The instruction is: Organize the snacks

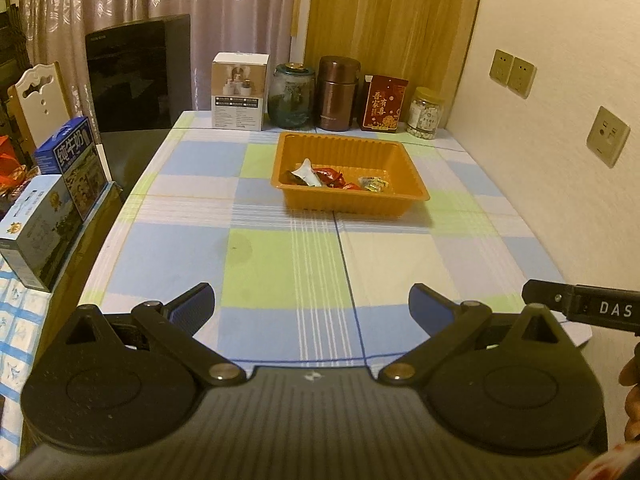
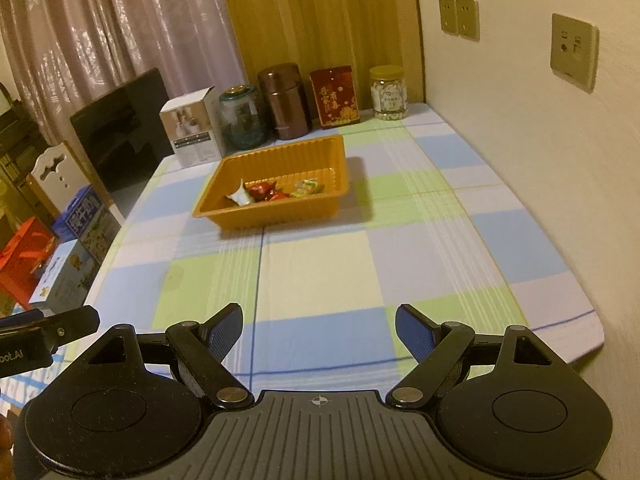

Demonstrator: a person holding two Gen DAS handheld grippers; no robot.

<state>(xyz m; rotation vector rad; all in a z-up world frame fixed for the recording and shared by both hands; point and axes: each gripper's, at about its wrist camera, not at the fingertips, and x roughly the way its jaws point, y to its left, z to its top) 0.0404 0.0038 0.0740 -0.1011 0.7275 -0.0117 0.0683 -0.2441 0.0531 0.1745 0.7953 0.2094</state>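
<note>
left gripper [image 1: 311,308]: jaws wide, empty | right gripper [image 2: 319,330]: jaws wide, empty

Wrapped snacks [image 1: 334,178] in orange tray [image 1: 400,160]

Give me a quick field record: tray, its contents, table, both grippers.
tray: orange tray on the checked tablecloth, far half of the table
contents: wrapped snacks bunched at its near wall
loose snacks on cloth: none visible
left gripper: open, empty
right gripper: open, empty
back row: box, jars, red tin
</note>
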